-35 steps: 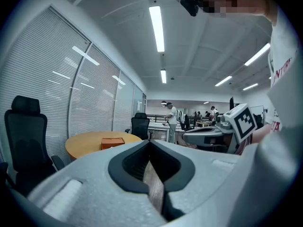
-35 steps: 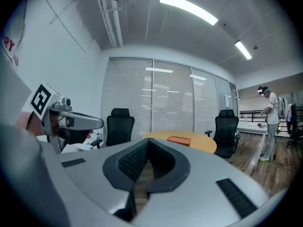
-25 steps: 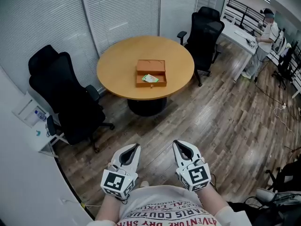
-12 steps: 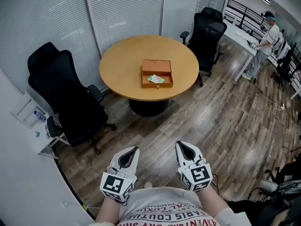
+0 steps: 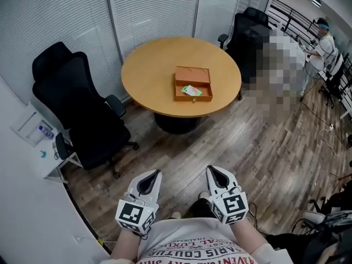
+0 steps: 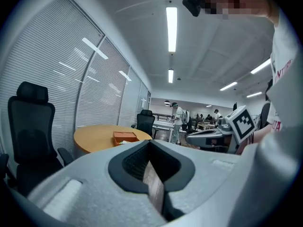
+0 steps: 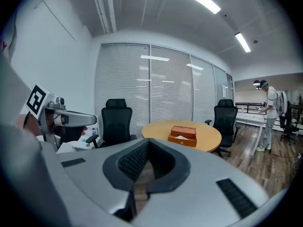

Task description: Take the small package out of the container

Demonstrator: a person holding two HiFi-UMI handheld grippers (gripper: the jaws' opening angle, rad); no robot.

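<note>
An orange open box (image 5: pixel 193 84) sits on the round wooden table (image 5: pixel 148 76) across the room, with a small green and white package (image 5: pixel 191 91) lying in its front compartment. The box (image 7: pixel 182 135) also shows far off in the right gripper view, and the box (image 6: pixel 124 138) in the left gripper view. Both grippers are held close to my body, far from the table. My left gripper (image 5: pixel 152 177) is shut and holds nothing. My right gripper (image 5: pixel 216 174) is shut and empty too.
Black office chairs stand left of the table (image 5: pixel 77 109) and behind it (image 5: pixel 250 34). A white side shelf (image 5: pixel 38 139) is against the left wall. A person (image 5: pixel 322 43) stands at a desk at the far right. Wood floor lies between me and the table.
The table and box have shifted right and slightly up in the head view as my view turned. The grippers have stayed low near my body, both shut.
</note>
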